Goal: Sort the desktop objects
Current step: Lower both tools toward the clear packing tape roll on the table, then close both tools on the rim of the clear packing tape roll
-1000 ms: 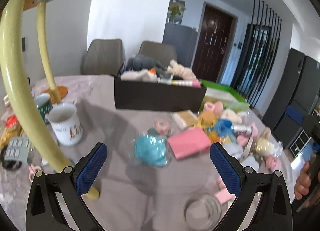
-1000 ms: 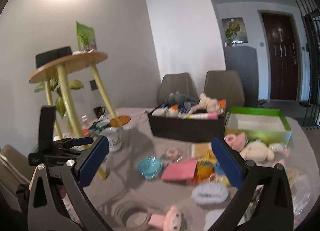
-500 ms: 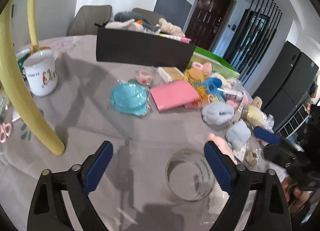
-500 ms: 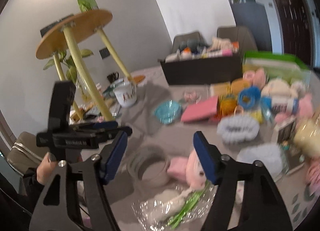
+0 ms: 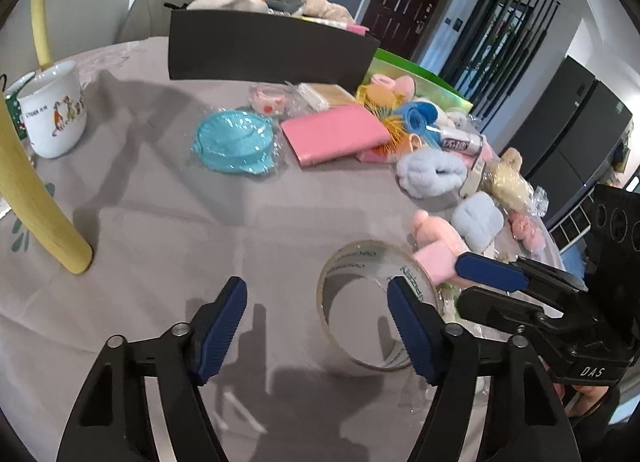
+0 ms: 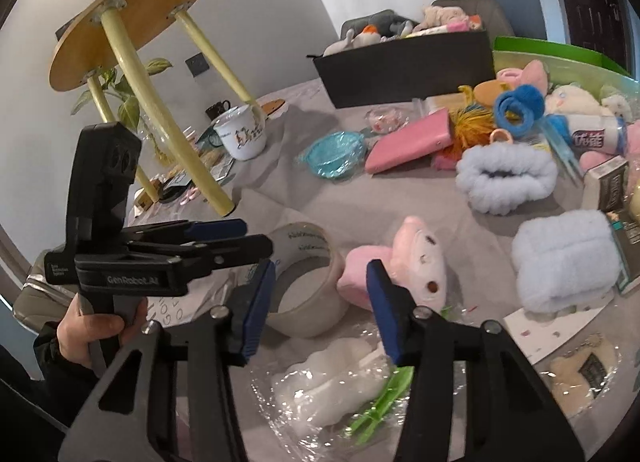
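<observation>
A clear tape roll (image 5: pixel 374 304) lies on the grey tablecloth; it also shows in the right wrist view (image 6: pixel 310 282). My left gripper (image 5: pixel 316 332) is open and low, its right finger inside the roll's ring. My right gripper (image 6: pixel 322 310) is open over the roll's right edge, a pink plush pig (image 6: pixel 416 262) just beyond it. The right gripper also shows at the right of the left wrist view (image 5: pixel 520 286). A wrapped white item (image 6: pixel 332 382) lies below my right gripper.
A black bin (image 5: pixel 272 48) of plush toys and a green box (image 6: pixel 560 54) stand at the back. A blue wrapped bowl (image 5: pixel 236 142), pink pouch (image 5: pixel 334 134), fluffy blue items (image 6: pixel 504 178), a white mug (image 5: pixel 54 114) and yellow stool legs (image 5: pixel 36 202) crowd the table.
Both grippers have dropped lower and closed in on the tape roll from either side. Both have narrowed their opening a little.
</observation>
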Demonstrator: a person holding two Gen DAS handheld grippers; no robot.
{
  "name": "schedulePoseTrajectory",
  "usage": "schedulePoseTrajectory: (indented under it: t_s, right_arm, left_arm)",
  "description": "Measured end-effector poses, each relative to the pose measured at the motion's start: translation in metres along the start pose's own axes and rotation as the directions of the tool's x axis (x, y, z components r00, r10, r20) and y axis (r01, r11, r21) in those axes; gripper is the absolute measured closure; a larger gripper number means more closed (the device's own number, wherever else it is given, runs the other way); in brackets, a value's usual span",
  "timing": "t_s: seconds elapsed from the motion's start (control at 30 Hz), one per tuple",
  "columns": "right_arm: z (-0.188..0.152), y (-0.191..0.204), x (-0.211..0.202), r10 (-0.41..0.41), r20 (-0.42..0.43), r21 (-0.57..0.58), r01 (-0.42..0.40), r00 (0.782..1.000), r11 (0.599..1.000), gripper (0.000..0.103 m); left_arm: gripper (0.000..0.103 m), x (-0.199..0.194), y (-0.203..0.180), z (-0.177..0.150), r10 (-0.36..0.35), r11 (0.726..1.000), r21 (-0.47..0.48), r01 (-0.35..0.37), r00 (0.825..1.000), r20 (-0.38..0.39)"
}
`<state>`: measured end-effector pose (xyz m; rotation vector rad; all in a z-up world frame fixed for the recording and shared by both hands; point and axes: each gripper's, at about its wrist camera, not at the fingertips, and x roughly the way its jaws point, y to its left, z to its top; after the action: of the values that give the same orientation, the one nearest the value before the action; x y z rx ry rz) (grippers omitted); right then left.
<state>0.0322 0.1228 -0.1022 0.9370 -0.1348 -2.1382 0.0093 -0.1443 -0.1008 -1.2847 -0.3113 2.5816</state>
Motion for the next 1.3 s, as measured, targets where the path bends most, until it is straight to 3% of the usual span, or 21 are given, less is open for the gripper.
schedulePoseTrajectory:
  t_s: [0.1,0.23,0.37,0.57,1.13,1.23,1.3]
  right_arm:
    - [-0.002,0.002,0.004,0.001,-0.009,-0.005,-0.001,1.0,1.0,0.061]
    - [-0.001,0.004,-0.001,0.006,-0.001,-0.005,-0.006,1.0,1.0,0.068]
    - [-0.002,0.008,-0.001,0.041,-0.023,-0.012,-0.041,0.999,0.999,0.069]
    - [-0.01,0.008,0.022,0.028,-0.104,0.012,-0.027,0.994,1.0,0.069]
    - [-0.006,0.0,0.041,-0.032,-0.145,0.114,0.049,0.989,0.992,0.067]
    - [-0.006,0.0,0.041,-0.029,-0.144,0.126,0.048,0.989,0.991,0.067]
    - [-0.006,0.0,0.04,-0.025,-0.142,0.132,0.044,0.99,0.99,0.068]
  left_arm:
    - [0.044,0.004,0.0,-0.001,-0.012,1.0,0.001,0.012,1.0,-0.018]
    - [0.045,0.007,-0.001,-0.004,-0.026,1.0,0.004,0.026,0.999,-0.029]
    - [0.045,0.009,-0.001,-0.006,-0.028,1.0,0.009,0.028,0.999,-0.039]
    - [0.045,0.014,0.003,-0.011,-0.018,1.0,0.006,0.018,0.998,-0.059]
    - [0.046,0.023,-0.001,-0.013,-0.038,0.999,-0.002,0.038,0.997,-0.067]
    - [0.054,0.022,-0.003,-0.012,-0.047,0.999,-0.002,0.047,0.997,-0.069]
    - [0.054,0.021,-0.005,-0.011,-0.026,1.0,0.009,0.027,0.997,-0.067]
